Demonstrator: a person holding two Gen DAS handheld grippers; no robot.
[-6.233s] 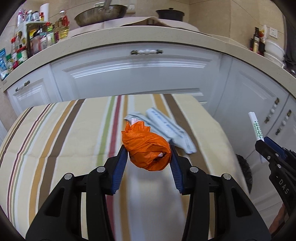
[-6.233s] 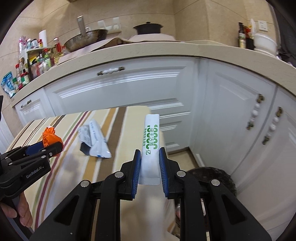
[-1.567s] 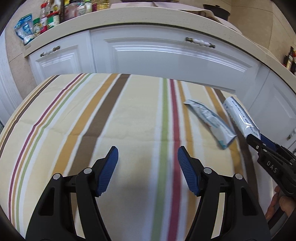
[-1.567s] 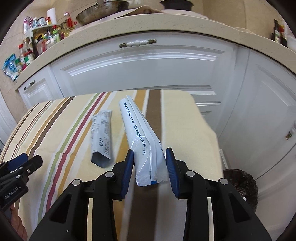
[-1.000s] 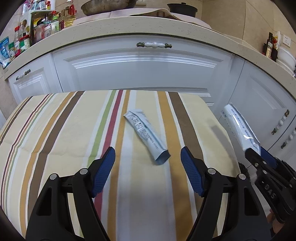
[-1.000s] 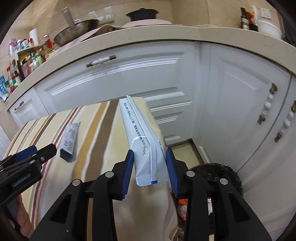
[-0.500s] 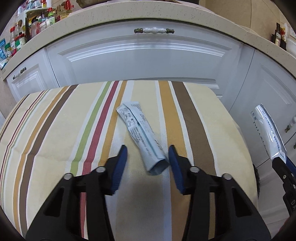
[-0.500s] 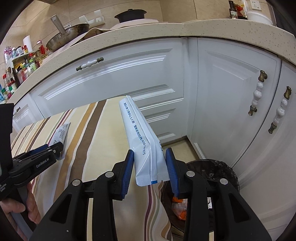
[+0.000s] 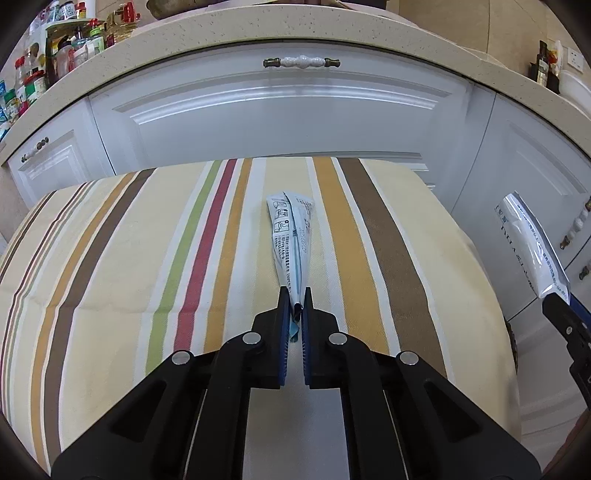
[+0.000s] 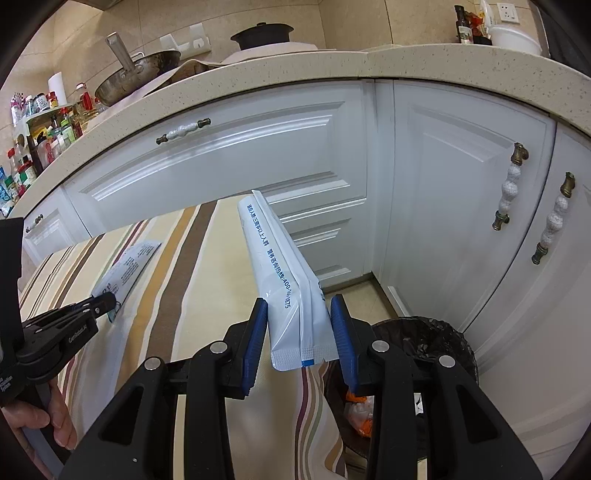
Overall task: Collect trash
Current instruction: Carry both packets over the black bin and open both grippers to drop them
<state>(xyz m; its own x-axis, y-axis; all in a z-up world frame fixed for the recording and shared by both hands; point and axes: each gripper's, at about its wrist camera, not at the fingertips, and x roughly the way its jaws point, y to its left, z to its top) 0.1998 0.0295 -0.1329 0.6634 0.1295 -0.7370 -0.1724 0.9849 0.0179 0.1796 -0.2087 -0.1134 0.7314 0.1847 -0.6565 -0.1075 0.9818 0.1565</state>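
Observation:
My left gripper (image 9: 294, 306) is shut on the near end of a flattened white and blue wrapper (image 9: 291, 236) that lies on the striped tablecloth (image 9: 110, 258). It shows from the side in the right wrist view (image 10: 105, 301), with the wrapper (image 10: 127, 267). My right gripper (image 10: 299, 332) is shut on a long white packet (image 10: 282, 280) with blue print, held in the air past the table's right edge, above a black-lined trash bin (image 10: 421, 354) on the floor. The packet also shows in the left wrist view (image 9: 528, 243).
White cabinet doors (image 10: 461, 206) with ceramic handles stand behind and to the right. The bin holds orange and white trash (image 10: 356, 410). The beige counter (image 9: 295, 26) carries bottles, a pan and a pot. The table edge (image 10: 310, 406) hangs beside the bin.
My left gripper has closed on the end of the wrapper on the table. My right gripper has carried the white packet right, off the table, over the bin.

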